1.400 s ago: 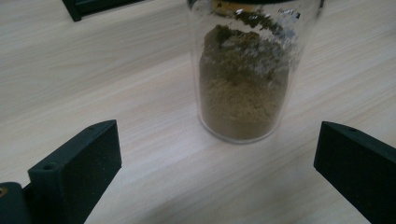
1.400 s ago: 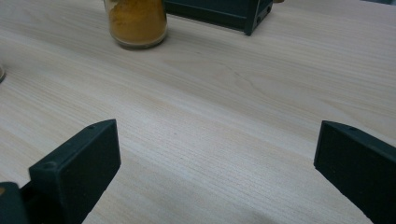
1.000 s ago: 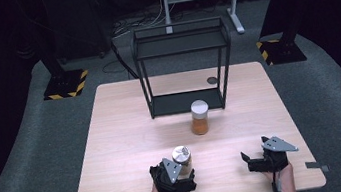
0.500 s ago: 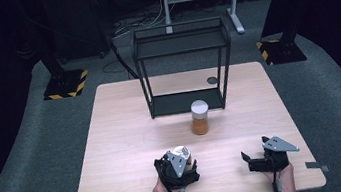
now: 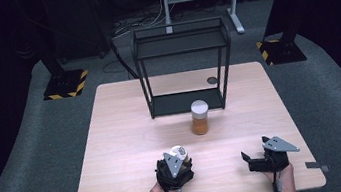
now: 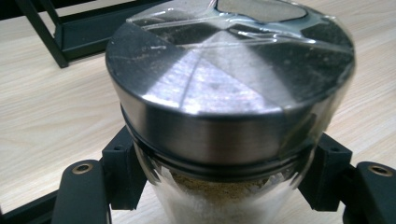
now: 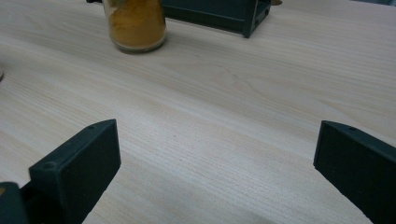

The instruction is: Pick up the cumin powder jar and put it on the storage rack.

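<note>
left gripper pinches the steel-lidded spice jar; right gripper rests spread. next, probably lift it toward the black rack.

At the near edge of the table, the left gripper is clamped on a metal-lidded jar, its black jaws pressed against the glass on both sides below the lid. The right gripper rests near the same edge, well to the right, jaws spread wide with bare wood between them. Both forearms enter from below.
</note>
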Available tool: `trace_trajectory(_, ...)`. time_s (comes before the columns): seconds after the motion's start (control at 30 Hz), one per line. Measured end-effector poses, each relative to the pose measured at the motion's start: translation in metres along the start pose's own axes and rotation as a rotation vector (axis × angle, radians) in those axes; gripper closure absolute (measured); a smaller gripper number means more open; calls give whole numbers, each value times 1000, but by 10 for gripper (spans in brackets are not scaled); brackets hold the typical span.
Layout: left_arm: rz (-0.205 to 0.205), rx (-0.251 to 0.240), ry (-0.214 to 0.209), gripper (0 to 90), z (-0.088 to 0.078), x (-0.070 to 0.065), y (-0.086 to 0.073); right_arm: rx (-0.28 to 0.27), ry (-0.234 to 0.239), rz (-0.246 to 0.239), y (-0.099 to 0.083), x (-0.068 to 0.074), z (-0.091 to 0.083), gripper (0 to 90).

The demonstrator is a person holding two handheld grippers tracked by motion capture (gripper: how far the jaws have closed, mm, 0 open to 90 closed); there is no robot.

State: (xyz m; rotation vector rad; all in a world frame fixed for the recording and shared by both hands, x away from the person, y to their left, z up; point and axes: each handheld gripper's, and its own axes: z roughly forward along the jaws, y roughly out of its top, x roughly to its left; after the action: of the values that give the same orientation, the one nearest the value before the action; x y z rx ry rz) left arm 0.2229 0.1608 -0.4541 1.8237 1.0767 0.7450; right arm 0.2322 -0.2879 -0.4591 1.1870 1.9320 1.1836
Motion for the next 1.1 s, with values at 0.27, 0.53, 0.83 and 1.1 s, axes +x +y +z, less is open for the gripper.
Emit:
trace_trajectory(0.27,-13,18,-2,296,-6,13,1,-1,-5,1,0,1,0,0)
trace_trajectory(0.53,-20,5,3,297,-16,21,5,-6,-5,5,-1,0,-1,0)
trace_trajectory(0.83,-13,2,4,297,-23,27,12,-7,-5,6,-1,0,-1,0)
trace_trajectory(1.1,-10,-7,11,297,-30,33,16,-9,-9,5,-2,1,-1,0)
